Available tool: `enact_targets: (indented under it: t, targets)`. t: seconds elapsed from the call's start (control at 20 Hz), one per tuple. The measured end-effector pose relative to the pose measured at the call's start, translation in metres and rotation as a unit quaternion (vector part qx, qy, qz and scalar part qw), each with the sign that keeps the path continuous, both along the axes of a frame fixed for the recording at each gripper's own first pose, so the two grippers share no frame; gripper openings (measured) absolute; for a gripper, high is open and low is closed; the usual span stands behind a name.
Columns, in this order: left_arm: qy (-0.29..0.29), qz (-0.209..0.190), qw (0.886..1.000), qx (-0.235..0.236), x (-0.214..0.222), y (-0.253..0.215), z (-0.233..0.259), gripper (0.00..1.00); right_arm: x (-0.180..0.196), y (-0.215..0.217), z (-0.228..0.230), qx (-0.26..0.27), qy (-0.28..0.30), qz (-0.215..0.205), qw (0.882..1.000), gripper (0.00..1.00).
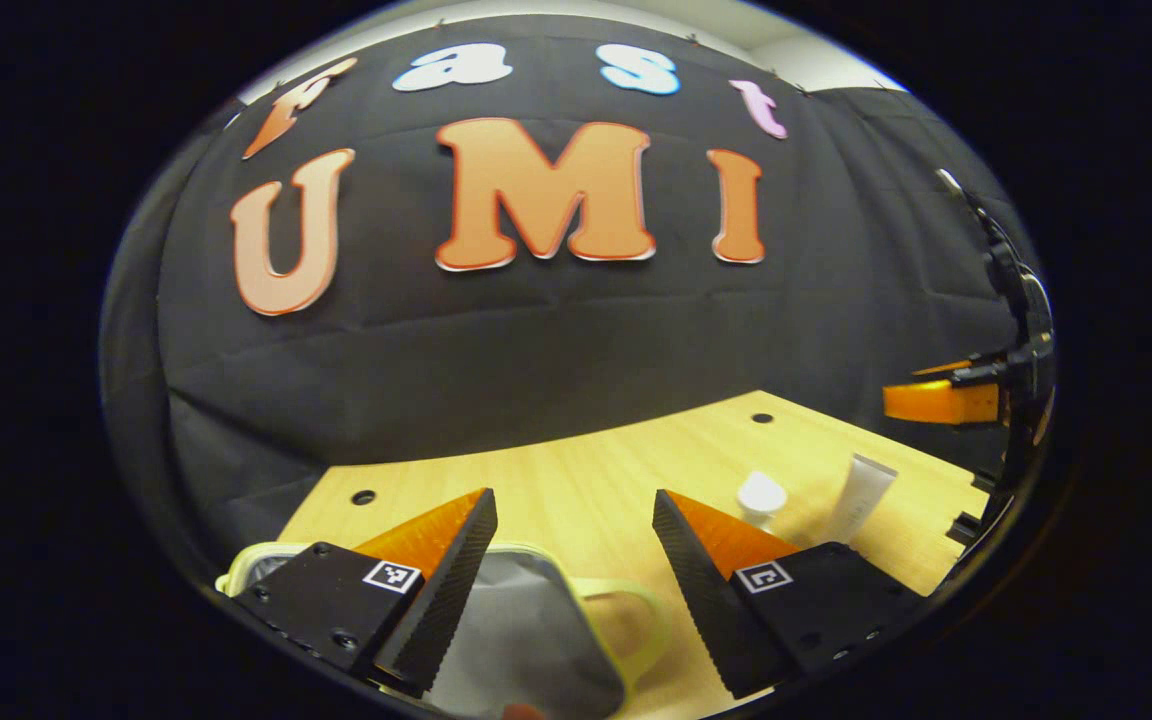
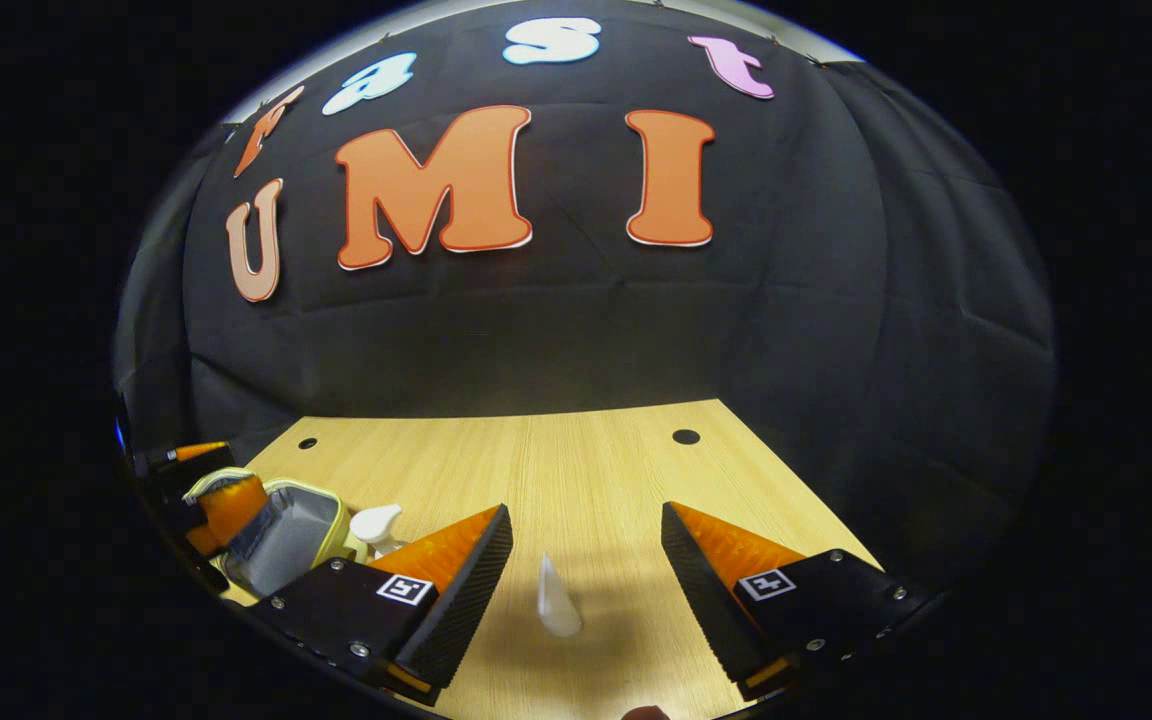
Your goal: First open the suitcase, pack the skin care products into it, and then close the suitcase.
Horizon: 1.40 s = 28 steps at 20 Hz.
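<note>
With the suitcase (image 2: 281,535) lying open, I'm at the packing step: my right gripper (image 2: 586,570), fingers spread, must drop and pinch the upright white tube (image 2: 556,600), while my left gripper (image 1: 576,560) hangs spread over the case.

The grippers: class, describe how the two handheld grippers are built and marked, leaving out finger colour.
The left gripper and the right gripper look alike: two wedge-shaped fingers with ridged inner faces, mounted on black blocks with screws, each block bearing a small square black-and-white marker.

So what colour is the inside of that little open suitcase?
Grey lining with a pale yellow rim on the suitcase; the right gripper view shows it best.
</note>
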State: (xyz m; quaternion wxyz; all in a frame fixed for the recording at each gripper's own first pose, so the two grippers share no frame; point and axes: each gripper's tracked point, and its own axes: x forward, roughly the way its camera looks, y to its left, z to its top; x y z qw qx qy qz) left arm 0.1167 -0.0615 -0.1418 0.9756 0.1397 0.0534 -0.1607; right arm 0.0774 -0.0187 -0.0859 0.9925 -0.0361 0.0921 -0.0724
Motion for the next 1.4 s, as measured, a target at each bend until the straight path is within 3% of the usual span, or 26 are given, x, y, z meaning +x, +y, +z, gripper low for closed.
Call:
enact_targets:
  t: [0.15,0.3,0.5,0.75,1.0,1.15,1.4]
  targets:
    - [0.017,-0.026,0.999,0.043,-0.017,-0.041,-0.049,0.98,-0.003,-0.018,-0.010,0.005,0.004,-0.005,1.000,0.95]
    - [0.044,-0.031,0.998,0.039,-0.023,-0.075,-0.091,0.99,-0.008,-0.032,-0.022,0.001,0.013,-0.007,1.000,0.95]
    - [0.059,0.010,0.997,0.043,0.001,-0.088,-0.129,0.99,-0.014,-0.052,-0.033,-0.009,0.023,-0.015,1.000,0.95]
    - [0.084,0.063,0.994,0.013,0.040,-0.092,-0.168,0.99,-0.019,-0.071,-0.048,-0.006,0.039,-0.026,0.999,0.95]
    - [0.080,0.077,0.994,0.022,0.056,-0.098,-0.174,1.00,-0.022,-0.069,-0.059,-0.007,0.051,-0.018,0.999,0.95]
    - [0.094,0.072,0.993,-0.004,0.059,-0.104,-0.174,0.62,-0.024,-0.058,-0.057,-0.002,0.050,-0.008,0.999,0.96]
    - [0.135,0.061,0.988,-0.035,0.022,-0.094,-0.142,0.60,-0.027,-0.019,-0.053,0.007,0.042,0.034,0.998,0.95]
